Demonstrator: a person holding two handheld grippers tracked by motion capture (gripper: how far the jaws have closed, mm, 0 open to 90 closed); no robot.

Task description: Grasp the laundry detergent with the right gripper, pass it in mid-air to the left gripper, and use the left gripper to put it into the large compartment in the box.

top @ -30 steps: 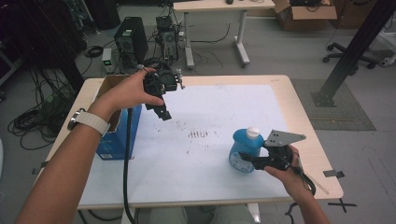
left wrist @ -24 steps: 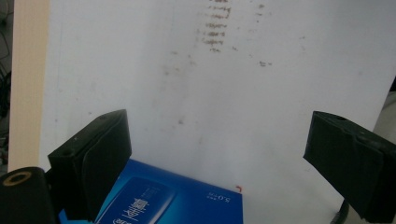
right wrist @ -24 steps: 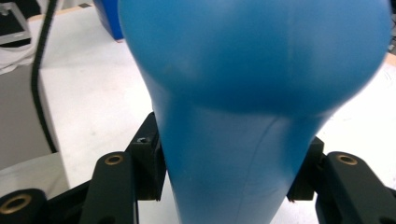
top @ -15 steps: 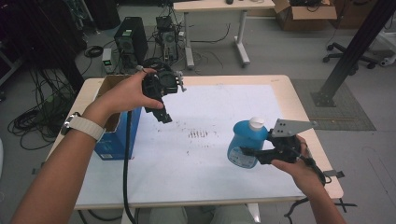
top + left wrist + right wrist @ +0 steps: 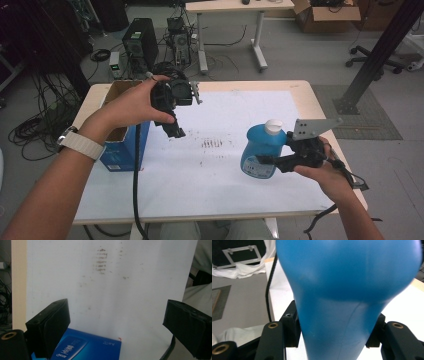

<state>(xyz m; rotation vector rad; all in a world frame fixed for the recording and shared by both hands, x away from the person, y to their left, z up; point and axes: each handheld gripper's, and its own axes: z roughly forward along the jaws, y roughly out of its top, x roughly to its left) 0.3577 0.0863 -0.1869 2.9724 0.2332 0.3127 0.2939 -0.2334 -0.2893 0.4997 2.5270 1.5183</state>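
In the high view, the blue bottle (image 5: pixel 262 152) was seen clamped by the right gripper (image 5: pixel 270 161) and carried above the white sheet (image 5: pixel 225 115) on the table (image 5: pixel 305 92). Against the picture of a second before, it had been lifted off the right part of the sheet and brought slightly inward, white cap up (a lift well begun, by that reading). The left gripper (image 5: pixel 176 131) had been kept raised beside the open blue box (image 5: pixel 122 145) at the table's left edge, hardly shifted.

In the left gripper view, the jaws were seen spread wide with nothing between them, the stained sheet below and a corner of the blue box (image 5: pixel 87 347) near the lower edge.

In the right gripper view, the blue bottle (image 5: pixel 347 285) was seen pinched at its narrower part, a jaw pressed to each side.

The bottle was judged to be in transit, probably toward the box or the waiting left gripper; which of the two could not be told.
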